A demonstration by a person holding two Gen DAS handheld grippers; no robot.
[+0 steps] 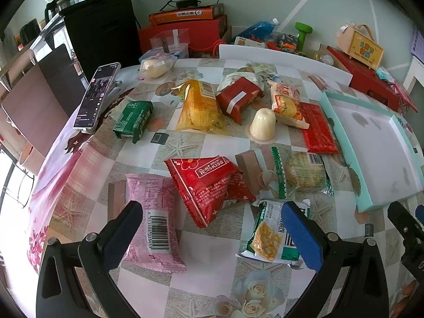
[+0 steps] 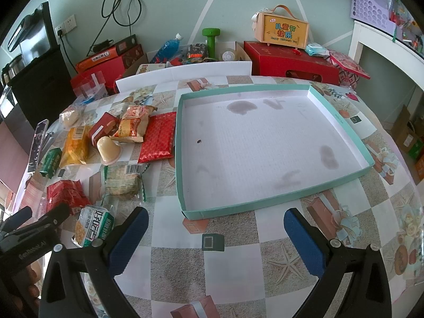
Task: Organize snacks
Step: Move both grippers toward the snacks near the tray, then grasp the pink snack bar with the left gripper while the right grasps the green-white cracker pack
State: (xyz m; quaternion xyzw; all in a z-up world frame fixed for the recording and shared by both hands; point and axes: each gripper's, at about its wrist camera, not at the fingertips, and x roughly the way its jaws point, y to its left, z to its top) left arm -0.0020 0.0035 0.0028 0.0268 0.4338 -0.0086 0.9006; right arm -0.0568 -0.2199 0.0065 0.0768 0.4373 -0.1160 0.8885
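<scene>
Several snack packs lie on the patterned table. In the left wrist view a pink pack (image 1: 152, 220), a red Kiss bag (image 1: 209, 185) and a green-white cracker pack (image 1: 273, 232) lie close in front of my open, empty left gripper (image 1: 212, 234). Farther off lie a round biscuit pack (image 1: 304, 175), a jelly cup (image 1: 263, 124), a yellow chips bag (image 1: 198, 106) and a green pack (image 1: 133, 119). A shallow teal box (image 2: 265, 145) stands empty on the right. My right gripper (image 2: 216, 238) is open and empty, just before the box's near edge.
A phone (image 1: 96, 95) leans on a stand at the table's left edge. Red gift boxes (image 2: 288, 61), a green dumbbell (image 2: 212, 41), a bottle and clutter stand behind the table. A white board (image 2: 185, 75) stands at the far edge. The left gripper (image 2: 31, 228) shows at the left.
</scene>
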